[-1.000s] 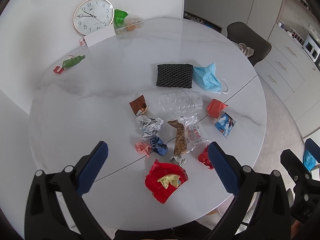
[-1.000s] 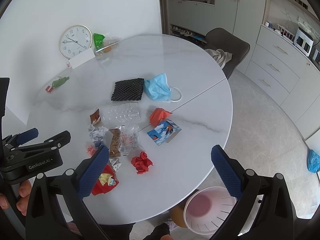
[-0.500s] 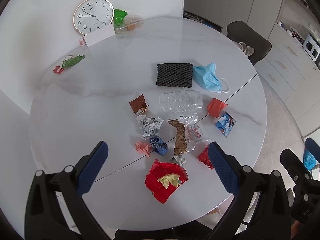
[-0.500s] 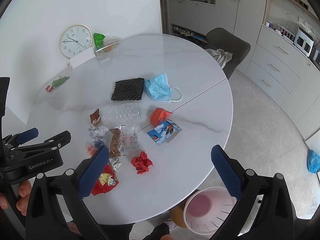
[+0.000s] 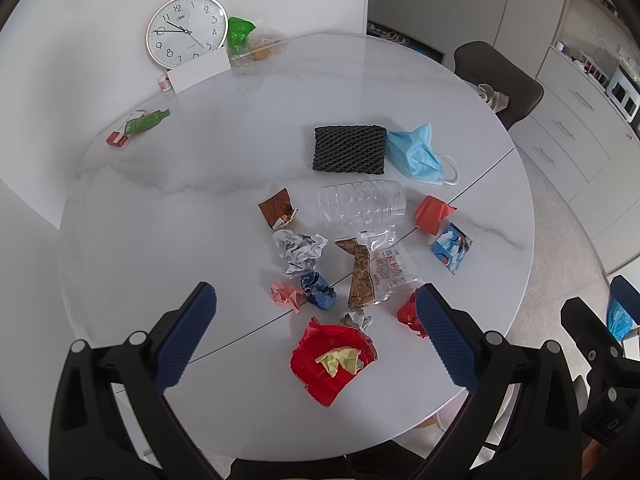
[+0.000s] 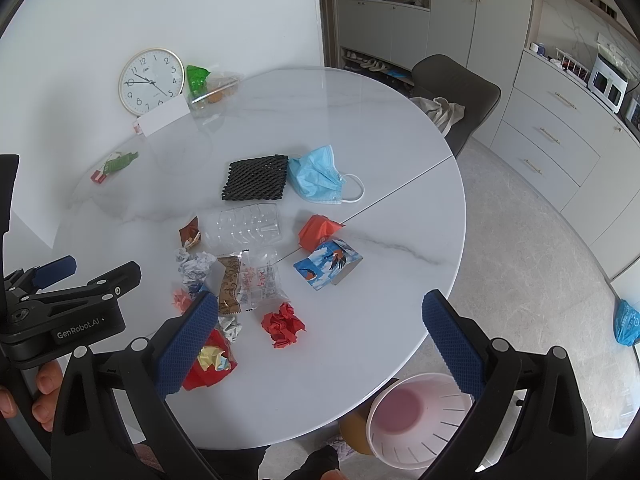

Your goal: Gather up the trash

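Round white marble-look table (image 5: 168, 216), strewn with trash near its near-centre. Left gripper (image 5: 316, 336): fingers spread wide, holding nothing, raised over the near edge above a red wrapper with yellow paper (image 5: 332, 360). Right gripper (image 6: 320, 332): likewise wide open and empty, above the near right edge. Far row: black foam net (image 5: 349, 148) touching a blue face mask (image 5: 418, 154) on its right. Middle: crushed clear bottle (image 5: 362, 204), brown wrapper (image 5: 277, 213) to its left, orange-red paper (image 5: 432, 214) and blue picture card (image 5: 451, 247) to its right. Nearer: crumpled white paper (image 5: 300, 250), pink scrap (image 5: 286, 296), blue ball (image 5: 318, 290), brown-gold packet (image 5: 360, 276) overlapping a clear printed bag (image 5: 390, 268), red crumpled paper (image 6: 283, 325). Pink bin (image 6: 416, 420) on the floor below the near right rim. Clock (image 5: 186, 31) at far left against the wall.
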The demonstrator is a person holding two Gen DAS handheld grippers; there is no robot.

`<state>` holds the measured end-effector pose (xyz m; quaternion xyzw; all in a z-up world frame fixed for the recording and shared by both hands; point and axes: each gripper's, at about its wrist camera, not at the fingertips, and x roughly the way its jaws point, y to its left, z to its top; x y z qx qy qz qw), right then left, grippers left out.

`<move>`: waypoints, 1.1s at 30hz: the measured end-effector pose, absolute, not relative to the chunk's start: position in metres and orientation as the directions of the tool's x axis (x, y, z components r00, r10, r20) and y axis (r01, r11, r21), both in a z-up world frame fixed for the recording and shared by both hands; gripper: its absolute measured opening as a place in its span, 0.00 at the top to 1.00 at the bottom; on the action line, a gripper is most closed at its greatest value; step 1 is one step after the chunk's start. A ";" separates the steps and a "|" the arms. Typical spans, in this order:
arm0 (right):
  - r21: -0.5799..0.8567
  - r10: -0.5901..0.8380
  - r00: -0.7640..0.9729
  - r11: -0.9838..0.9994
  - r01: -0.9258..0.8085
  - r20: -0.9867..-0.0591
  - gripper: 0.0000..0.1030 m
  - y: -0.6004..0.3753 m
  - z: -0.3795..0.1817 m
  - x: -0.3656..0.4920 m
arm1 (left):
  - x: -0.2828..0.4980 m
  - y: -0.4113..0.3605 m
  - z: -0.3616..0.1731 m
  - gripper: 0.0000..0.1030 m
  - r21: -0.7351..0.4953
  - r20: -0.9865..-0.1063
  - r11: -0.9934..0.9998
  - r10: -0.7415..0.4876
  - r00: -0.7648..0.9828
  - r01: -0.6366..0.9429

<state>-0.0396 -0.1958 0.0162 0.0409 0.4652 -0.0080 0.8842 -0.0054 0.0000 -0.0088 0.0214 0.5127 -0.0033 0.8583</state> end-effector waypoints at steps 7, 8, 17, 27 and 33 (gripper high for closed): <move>0.062 0.023 0.566 0.997 0.049 -0.824 0.02 -0.193 0.012 -0.040 | -0.006 0.000 -0.010 0.07 0.034 -0.881 0.999 0.015 0.473 0.031; 0.063 0.024 0.566 0.997 0.048 -0.824 0.02 -0.194 0.012 -0.040 | -0.006 0.000 -0.010 0.07 0.034 -0.881 0.999 0.016 0.474 0.031; 0.085 0.027 0.531 0.993 0.085 -0.847 0.02 -0.203 -0.020 -0.041 | 0.003 0.040 -0.027 0.07 0.009 -0.862 0.998 -0.027 0.506 0.070; 0.079 0.036 0.425 0.993 0.083 -0.905 0.02 -0.187 -0.105 -0.041 | 0.015 0.100 -0.095 0.07 0.067 -0.889 0.979 -0.029 0.457 0.193; 0.135 0.159 0.419 0.987 -0.087 -0.894 0.20 -0.136 -0.117 -0.035 | 0.022 0.106 -0.120 0.07 0.061 -0.904 0.954 -0.072 0.422 0.293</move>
